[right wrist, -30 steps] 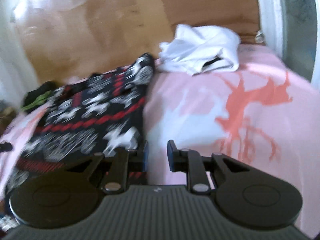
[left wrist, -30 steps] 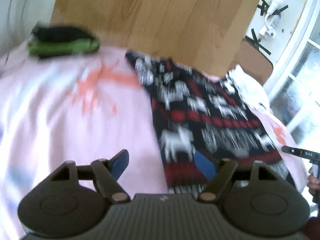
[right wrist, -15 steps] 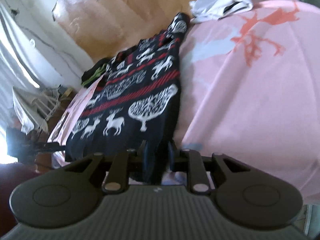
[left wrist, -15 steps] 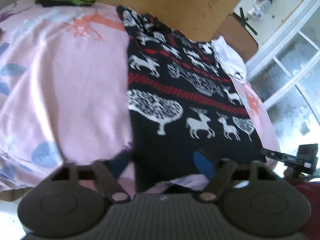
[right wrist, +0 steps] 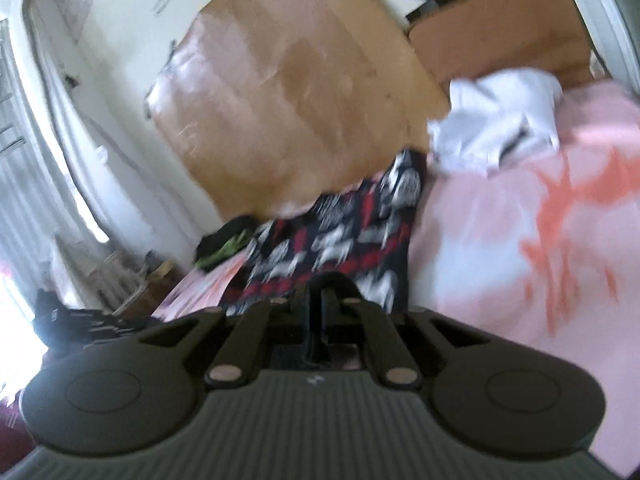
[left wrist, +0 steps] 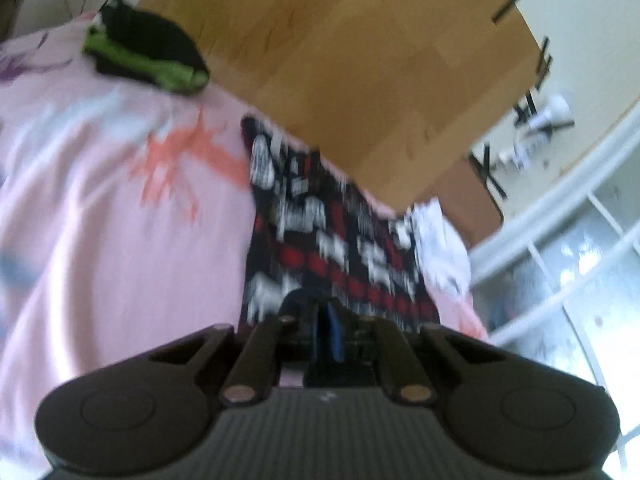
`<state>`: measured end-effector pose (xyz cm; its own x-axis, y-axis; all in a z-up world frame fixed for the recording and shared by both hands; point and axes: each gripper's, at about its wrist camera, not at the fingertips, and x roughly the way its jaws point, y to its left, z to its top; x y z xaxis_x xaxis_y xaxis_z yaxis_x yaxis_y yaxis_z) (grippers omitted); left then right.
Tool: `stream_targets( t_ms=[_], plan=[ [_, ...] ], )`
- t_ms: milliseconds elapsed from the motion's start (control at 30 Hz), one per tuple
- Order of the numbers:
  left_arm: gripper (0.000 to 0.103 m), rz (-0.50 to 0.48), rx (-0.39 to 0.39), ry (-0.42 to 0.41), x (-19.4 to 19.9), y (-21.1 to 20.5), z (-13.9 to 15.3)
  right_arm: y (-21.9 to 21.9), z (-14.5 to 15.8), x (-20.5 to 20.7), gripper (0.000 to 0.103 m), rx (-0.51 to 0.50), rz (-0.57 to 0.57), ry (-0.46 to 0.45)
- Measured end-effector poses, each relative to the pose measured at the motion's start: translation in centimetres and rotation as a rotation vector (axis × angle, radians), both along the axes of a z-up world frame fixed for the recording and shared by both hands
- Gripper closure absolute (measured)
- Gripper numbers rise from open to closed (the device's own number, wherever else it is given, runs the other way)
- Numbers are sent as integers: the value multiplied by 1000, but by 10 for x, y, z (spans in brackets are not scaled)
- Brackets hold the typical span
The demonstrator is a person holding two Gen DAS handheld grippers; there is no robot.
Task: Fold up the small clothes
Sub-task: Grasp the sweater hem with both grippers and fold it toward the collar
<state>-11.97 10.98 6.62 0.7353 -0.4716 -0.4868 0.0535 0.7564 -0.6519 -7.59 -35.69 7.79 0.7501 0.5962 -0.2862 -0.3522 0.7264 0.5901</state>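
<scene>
A black garment with white reindeer and red bands (left wrist: 332, 240) lies stretched across the pink bedsheet (left wrist: 112, 240). My left gripper (left wrist: 325, 332) is shut on its near hem at one corner. The same garment shows in the right wrist view (right wrist: 340, 240). My right gripper (right wrist: 325, 308) is shut on the near hem at the other corner, with dark cloth looped over its fingertips. Both views are blurred by motion.
A folded black and green garment (left wrist: 144, 60) sits at the far left of the bed. A crumpled white garment (right wrist: 496, 128) lies at the far right. A wooden board (left wrist: 340, 60) leans behind the bed. A window (left wrist: 580, 260) is to the right.
My left gripper has closed on the hem; it was open before. Both grippers have moved forward over the bed, carrying the near hem towards the far end.
</scene>
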Motion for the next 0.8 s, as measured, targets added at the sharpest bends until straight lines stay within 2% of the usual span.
stream_targets(
  t_ms=[67, 100, 133, 167, 200, 233, 267, 333, 367, 400, 567, 700, 767, 800],
  plan=[
    [95, 39, -13, 10, 39, 4, -2, 9, 5, 41, 95, 21, -55, 39],
    [87, 74, -18, 9, 56, 4, -5, 15, 3, 68, 93, 24, -107, 74],
    [68, 123, -1, 5, 77, 5, -8, 23, 0, 88, 92, 8, -143, 94],
    [59, 169, 41, 15, 91, 5, -12, 30, -4, 106, 79, -41, -164, 110],
    [56, 219, 85, 47, 100, 4, -16, 36, -9, 120, 61, -124, -217, 146],
    [56, 241, 98, 79, 104, 4, -20, 36, -13, 121, 59, -160, -257, 167],
    [54, 204, 75, 72, 102, 4, -26, 32, -15, 113, 59, -152, -234, 145],
    [41, 147, 64, 44, 91, 3, -36, 23, -19, 91, 58, -131, -188, 105],
    [39, 149, 82, 50, 86, 2, -41, 20, -21, 80, 56, -135, -186, 104],
    [38, 143, 97, 59, 83, -1, -44, 18, -23, 72, 53, -134, -176, 108],
    [36, 43, 112, 107, 81, -23, -55, 19, -35, 54, 49, -100, -146, 170],
    [22, -10, 143, 130, 73, -37, -57, 33, -40, 51, 47, -91, -92, 220],
    [21, -16, 122, 136, 71, -37, -59, 41, -40, 52, 47, -109, -97, 218],
    [25, -18, 113, 136, 72, -37, -60, 43, -38, 53, 51, -116, -85, 224]
  ],
)
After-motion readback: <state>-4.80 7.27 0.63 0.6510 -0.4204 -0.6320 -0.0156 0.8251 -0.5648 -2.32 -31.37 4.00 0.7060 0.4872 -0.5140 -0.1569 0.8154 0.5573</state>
